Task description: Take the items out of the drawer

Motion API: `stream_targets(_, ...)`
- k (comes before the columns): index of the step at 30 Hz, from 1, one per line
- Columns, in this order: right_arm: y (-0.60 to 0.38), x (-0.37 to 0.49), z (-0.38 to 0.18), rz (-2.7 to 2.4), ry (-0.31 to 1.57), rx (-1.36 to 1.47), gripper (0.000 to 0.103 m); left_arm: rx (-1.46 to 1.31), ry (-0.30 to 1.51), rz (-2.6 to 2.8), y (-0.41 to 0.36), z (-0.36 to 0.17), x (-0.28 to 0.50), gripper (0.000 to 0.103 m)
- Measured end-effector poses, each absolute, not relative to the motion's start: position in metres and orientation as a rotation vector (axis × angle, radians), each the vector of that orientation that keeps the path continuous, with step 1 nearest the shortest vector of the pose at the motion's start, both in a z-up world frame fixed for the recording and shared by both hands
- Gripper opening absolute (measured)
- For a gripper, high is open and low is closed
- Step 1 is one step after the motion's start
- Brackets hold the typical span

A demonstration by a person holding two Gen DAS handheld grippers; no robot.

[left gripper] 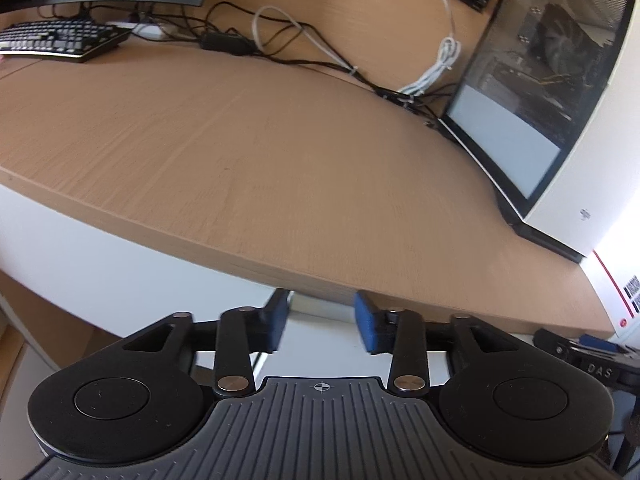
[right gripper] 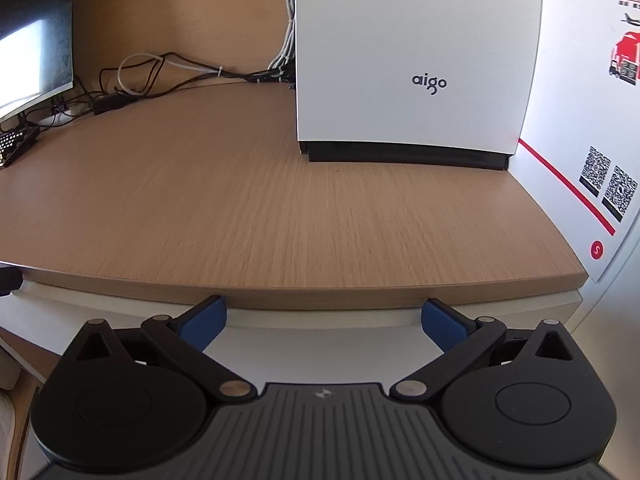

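My left gripper [left gripper: 322, 320] is open, its blue pads [left gripper: 280, 318] apart with nothing between them. It sits just below the front edge of the wooden desk [left gripper: 260, 168], facing a white front panel [left gripper: 100, 260] under the desktop. In the right wrist view my right gripper [right gripper: 324, 326] stands wide open and holds nothing, also close to the desk [right gripper: 280, 208] edge and the white panel [right gripper: 120, 310] beneath it. No inside of a drawer shows in either view. At the lower right of the left wrist view lie a black object lettered DAS [left gripper: 596, 371] and something blue [left gripper: 598, 345].
A white aigo computer case [right gripper: 412, 52] stands on the desk's right side, seen with its glass side [left gripper: 532, 80] in the left wrist view. A white printed box [right gripper: 592, 120] is beside it. Cables [left gripper: 280, 40], a keyboard [left gripper: 60, 38] and a monitor [right gripper: 32, 40] sit farther back.
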State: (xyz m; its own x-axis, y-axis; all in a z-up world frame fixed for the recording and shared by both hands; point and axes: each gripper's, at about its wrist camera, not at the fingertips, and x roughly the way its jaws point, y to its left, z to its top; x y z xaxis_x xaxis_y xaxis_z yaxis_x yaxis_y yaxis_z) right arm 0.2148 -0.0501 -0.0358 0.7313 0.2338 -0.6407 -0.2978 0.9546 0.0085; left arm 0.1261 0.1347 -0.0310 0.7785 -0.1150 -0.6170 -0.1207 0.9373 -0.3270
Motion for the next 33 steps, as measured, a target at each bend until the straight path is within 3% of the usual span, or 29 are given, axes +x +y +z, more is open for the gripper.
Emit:
stream_targets(8,-0.052,0.213,-0.035,0.305,0.721,-0.095,0.103,-0.349,0.685,-0.032,0.135,-0.031,0.125,0.044)
stream_targets(11,-0.050,0.221,-0.066,0.319,0.956,-0.089,0.085,-0.349,0.691,-0.040,0.136,-0.030,0.123,0.044)
stream_targets(20,-0.047,0.188,-0.036,0.366,0.650,-0.118,0.088,-0.368,0.684,-0.015,0.141,-0.031,0.125,0.037)
stream_targets(26,-0.040,0.202,-0.033,0.334,0.641,-0.081,0.095,-0.361,0.700,-0.022,0.140,-0.035,0.129,0.036)
stream_targets(33,-0.035,0.212,-0.030,0.337,0.719,-0.118,0.101,-0.340,0.703,-0.058,0.138,-0.035,0.129,0.044)
